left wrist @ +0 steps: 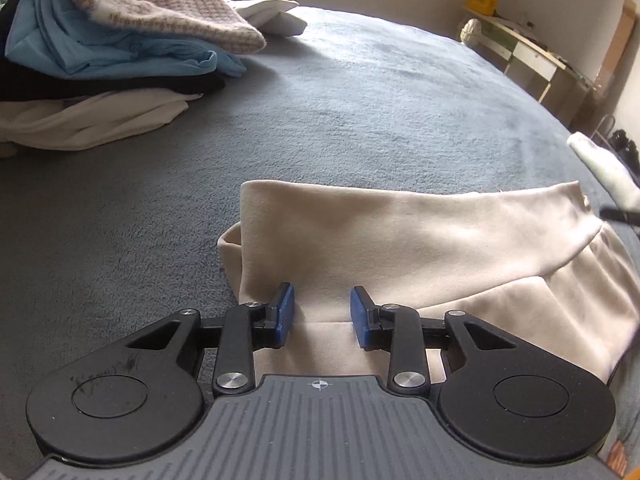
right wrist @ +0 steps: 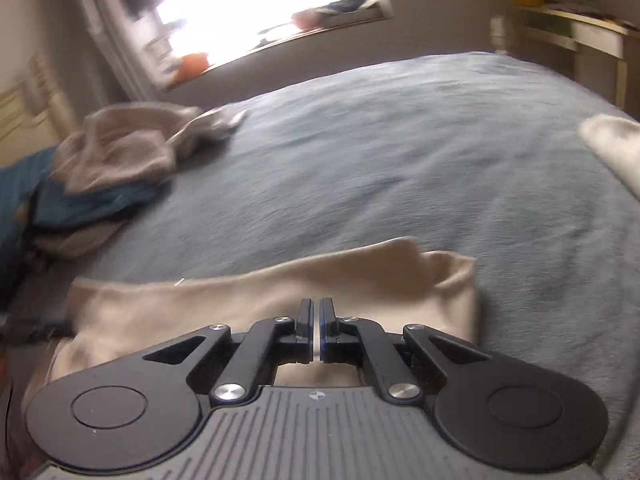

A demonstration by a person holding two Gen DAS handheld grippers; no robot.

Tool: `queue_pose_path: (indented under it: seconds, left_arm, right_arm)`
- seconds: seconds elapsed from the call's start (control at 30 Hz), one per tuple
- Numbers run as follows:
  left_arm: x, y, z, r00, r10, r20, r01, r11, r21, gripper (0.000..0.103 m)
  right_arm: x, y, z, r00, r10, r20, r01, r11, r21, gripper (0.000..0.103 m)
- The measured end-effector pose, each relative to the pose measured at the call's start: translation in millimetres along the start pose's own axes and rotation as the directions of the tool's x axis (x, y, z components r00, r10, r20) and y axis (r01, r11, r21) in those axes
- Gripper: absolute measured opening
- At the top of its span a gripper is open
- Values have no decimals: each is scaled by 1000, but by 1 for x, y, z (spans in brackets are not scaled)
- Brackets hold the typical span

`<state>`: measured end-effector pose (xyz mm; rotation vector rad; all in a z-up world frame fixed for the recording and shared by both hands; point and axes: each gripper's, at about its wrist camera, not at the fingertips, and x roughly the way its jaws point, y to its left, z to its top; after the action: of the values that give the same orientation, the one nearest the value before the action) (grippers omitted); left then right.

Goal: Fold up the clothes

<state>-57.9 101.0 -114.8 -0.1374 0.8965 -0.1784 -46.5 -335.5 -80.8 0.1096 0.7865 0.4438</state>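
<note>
A folded cream garment (left wrist: 400,240) lies flat on the grey-blue bed cover (left wrist: 360,100). In the left wrist view my left gripper (left wrist: 322,292) stands open just over the garment's near edge. Its blue pads (left wrist: 285,312) are apart and only the cloth below shows between them, not pinched. The right wrist view is blurred. There the same cream garment (right wrist: 280,292) stretches across the near bed, and my right gripper (right wrist: 316,302) hovers over its middle, shut, with only a hairline gap between the pads. I see no cloth gripped.
A pile of unfolded clothes (left wrist: 100,40), blue, black, cream and a knitted piece, sits at the bed's far left, and shows as a blurred clothes pile (right wrist: 100,168) on the right wrist side. A white cloth item (left wrist: 600,164) lies at the right edge. A desk (left wrist: 532,52) stands beyond the bed.
</note>
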Motion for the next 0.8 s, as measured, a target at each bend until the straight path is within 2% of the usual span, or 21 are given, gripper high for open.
queue_pose_path:
  seconds: [0.07, 0.1, 0.13, 0.2, 0.23, 0.3, 0.37, 0.43, 0.5, 0.57, 0.63, 0.7, 0.8]
  left_arm:
    - [1, -1, 0, 1000, 9, 9, -9, 1000, -5, 32]
    - [1, -2, 0, 1000, 11, 13, -11, 1000, -7, 32]
    - [1, -2, 0, 1000, 12, 16, -12, 1000, -5, 32]
    - [0, -5, 1, 1000, 17, 22, -17, 1000, 9, 33]
    - [0, -5, 1, 1000, 18, 24, -18, 1000, 12, 33]
    - [-1, -6, 2, 999, 18, 29, -18, 1000, 15, 33]
    - [-2, -6, 2, 999, 17, 40, -18, 999, 27, 33]
    - [0, -7, 2, 999, 23, 42, -25, 999, 40, 33]
    - [2, -8, 2, 999, 32, 44, -34, 998, 53, 34]
    - [-2, -10, 3, 998, 41, 51, -44, 997, 65, 34]
    - [-13, -15, 2, 997, 43, 69, -50, 994, 97, 34]
    - [-27, -26, 0, 996, 8, 88, -21, 988, 153, 34]
    - [-39, -54, -4, 993, -90, 79, 68, 967, 246, 34]
  right_arm:
    - [8, 11, -12, 998, -40, -40, 35, 993, -114, 0]
    - [14, 0, -17, 994, -99, -52, 93, 989, -113, 0]
    - [14, -19, -20, 992, -119, -51, 117, 992, -43, 0]
    - [2, -61, -23, 997, -78, -20, 81, 984, 160, 0]
    - [-6, -68, -23, 993, -119, -2, 117, 974, 192, 0]
    - [-18, -69, -23, 984, -177, 9, 173, 968, 184, 0]
    - [-27, -63, -24, 995, -100, 17, 94, 972, 213, 0]
    - [-30, -59, -28, 995, -94, 42, 84, 977, 196, 0]
    - [-23, -78, -36, 977, -214, -4, 208, 947, 243, 0]
    - [-24, -106, -45, 946, -317, -68, 320, 881, 349, 0]
    - [-39, -104, -42, 950, -309, -34, 299, 878, 374, 0]
    - [-55, -76, -35, 963, -270, 3, 255, 914, 316, 0]
    - [-62, -29, -31, 995, -98, 23, 91, 971, 220, 0]
